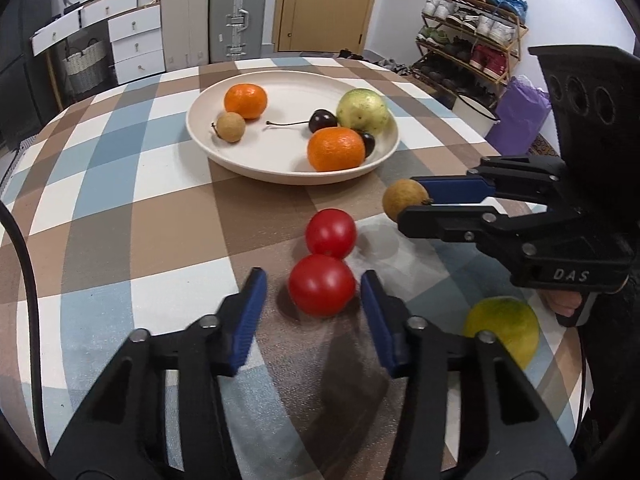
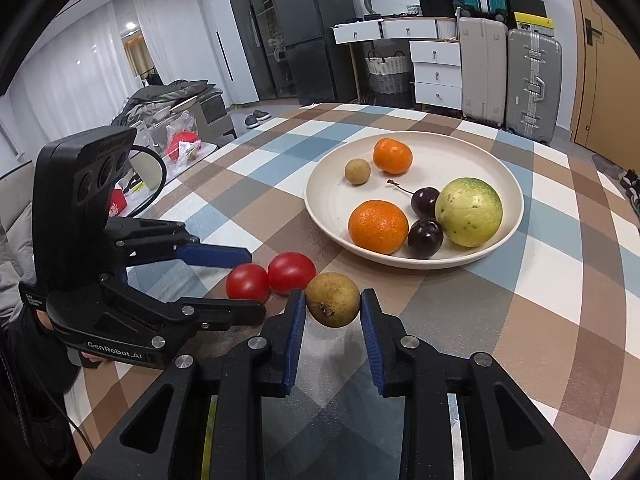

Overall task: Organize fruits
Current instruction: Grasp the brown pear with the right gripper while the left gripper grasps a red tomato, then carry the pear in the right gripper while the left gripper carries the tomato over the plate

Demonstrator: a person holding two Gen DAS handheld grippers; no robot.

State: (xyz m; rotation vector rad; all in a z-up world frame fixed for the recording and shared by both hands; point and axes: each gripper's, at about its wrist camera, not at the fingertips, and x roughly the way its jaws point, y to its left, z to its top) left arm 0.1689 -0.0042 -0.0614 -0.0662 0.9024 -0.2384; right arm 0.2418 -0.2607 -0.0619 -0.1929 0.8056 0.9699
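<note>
Both claws: right [image 2: 333,305] grips longan [image 2: 333,300], left [image 1: 314,294] gapes.

A cream plate [image 2: 512,184] on the checked bench [image 2: 520,320] holds two oranges [image 2: 378,226], two dark cherries [image 2: 425,238], a pale green guava [image 2: 468,212] and a small brown longan [image 2: 357,171]. Two red tomatoes [image 1: 322,285] touch each other on the bench in front of the plate, the nearer one between the left gripper's [image 1: 314,286] spread fingers. A second longan [image 2: 333,300] sits pinched in the right gripper [image 2: 333,308], and a yellow-green citrus [image 1: 506,328] lies at the bench's near edge.
</note>
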